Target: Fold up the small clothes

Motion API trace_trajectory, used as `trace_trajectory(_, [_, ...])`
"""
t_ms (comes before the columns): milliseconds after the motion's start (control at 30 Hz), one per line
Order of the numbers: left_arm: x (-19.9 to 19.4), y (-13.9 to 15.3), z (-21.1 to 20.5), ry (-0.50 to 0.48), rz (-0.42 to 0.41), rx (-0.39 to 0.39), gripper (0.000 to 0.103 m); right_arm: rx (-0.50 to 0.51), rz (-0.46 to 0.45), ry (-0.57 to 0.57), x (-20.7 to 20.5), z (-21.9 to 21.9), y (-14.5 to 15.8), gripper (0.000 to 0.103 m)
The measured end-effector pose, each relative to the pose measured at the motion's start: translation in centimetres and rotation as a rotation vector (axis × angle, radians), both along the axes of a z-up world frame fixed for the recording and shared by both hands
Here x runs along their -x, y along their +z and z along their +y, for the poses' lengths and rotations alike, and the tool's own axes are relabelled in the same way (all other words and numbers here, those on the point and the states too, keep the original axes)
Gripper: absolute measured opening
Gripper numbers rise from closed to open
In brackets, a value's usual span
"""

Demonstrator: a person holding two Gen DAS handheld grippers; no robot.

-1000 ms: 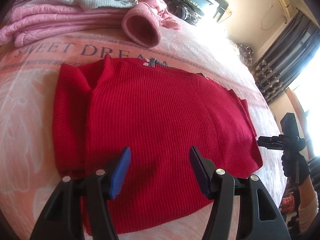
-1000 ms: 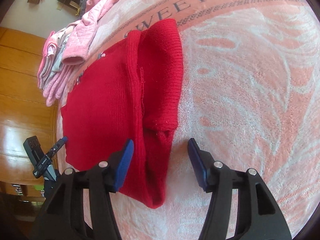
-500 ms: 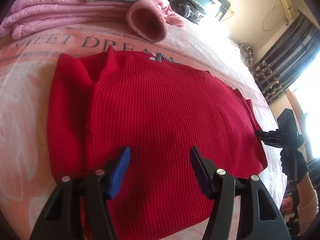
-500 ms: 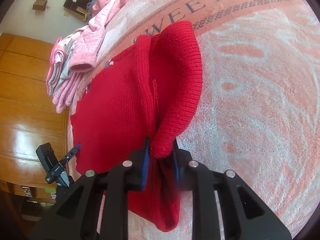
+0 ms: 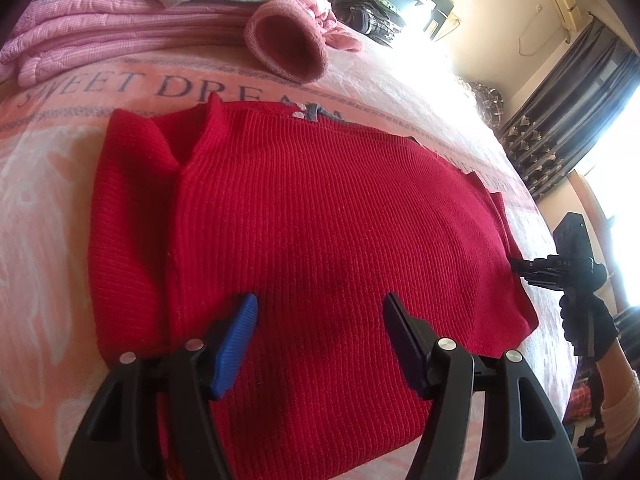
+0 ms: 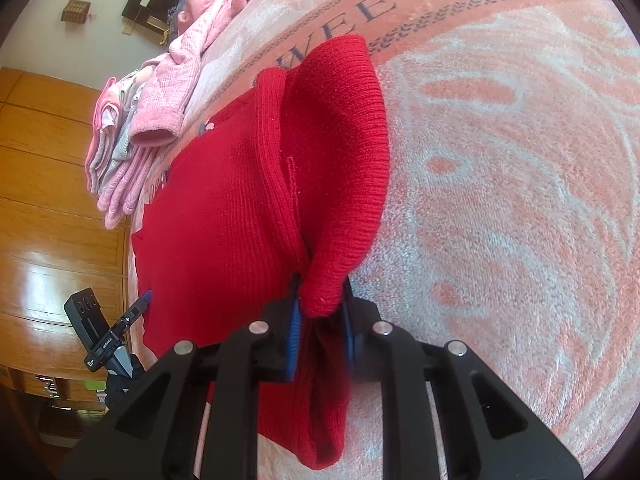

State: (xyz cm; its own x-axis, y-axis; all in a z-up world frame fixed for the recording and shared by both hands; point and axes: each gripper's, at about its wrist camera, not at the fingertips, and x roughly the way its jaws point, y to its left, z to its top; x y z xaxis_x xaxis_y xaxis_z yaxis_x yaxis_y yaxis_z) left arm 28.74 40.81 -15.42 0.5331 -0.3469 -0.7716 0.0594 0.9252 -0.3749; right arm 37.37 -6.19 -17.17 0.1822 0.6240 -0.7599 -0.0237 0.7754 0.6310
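Now that the right gripper [image 6: 320,320] has closed its fingers on the red sweater's [image 5: 320,232] sleeve edge, lifting it off the bed [image 6: 520,200], the fold can begin. The left gripper [image 5: 320,332] hovers with fingers wide apart and empty over the sweater body lying flat.

The red sweater [image 5: 320,220] covers the middle of the bed [image 6: 520,200]. Beyond its far edge, a pile of pink clothes [image 5: 120,36] and a pink sleeve cuff [image 5: 288,52] lie near the sweater, leaving only a narrow strip of printed blanket between them. On the sleeve side, the blanket lies bare and wide. The left claw [image 5: 320,328] hangs spread over the sweater body; the right claw [image 6: 320,320] pinches the folded sleeve.
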Motion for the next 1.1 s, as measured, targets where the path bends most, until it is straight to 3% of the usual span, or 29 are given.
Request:
trace_trajectory(133, [0.1,0.3,0.1,0.0,0.002,0.014,0.069,0.032,0.002,-0.022,0.1,0.5,1.2,0.014])
trace_trajectory(233, [0.6,1.0,0.9,-0.003,0.0,0.069,0.069,0.033,-0.026,-0.019,0.2,2.3,4.3,0.014])
trace_trajectory(367, [1.7,1.7,2.0,-0.019,-0.018,0.097,0.069,0.11,-0.102,0.085,0.2,8.7,9.4,0.014])
trace_trajectory(467, [2.3,1.4,2.8,-0.023,-0.004,0.112,0.069,0.152,-0.139,0.184,0.4,15.0,11.6,0.013])
trace_trajectory(567, [3.0,0.9,3.5,-0.027,0.006,0.125,0.069,0.191,-0.151,0.277,1.0,21.2,11.7,0.013])
trace_trajectory(733, [3.6,0.3,4.6,-0.026,0.016,0.155,0.069,0.276,-0.109,0.367,1.4,28.1,8.5,0.015])
trace_trajectory(900, [3.7,0.4,5.2,-0.03,0.021,0.179,0.069,0.257,-0.128,0.411,2.6,28.7,8.8,0.041])
trace_trajectory(1100, [3.5,2.2,5.7,-0.004,-0.008,0.268,0.071,0.287,-0.203,0.448,5.7,26.1,12.1,0.051])
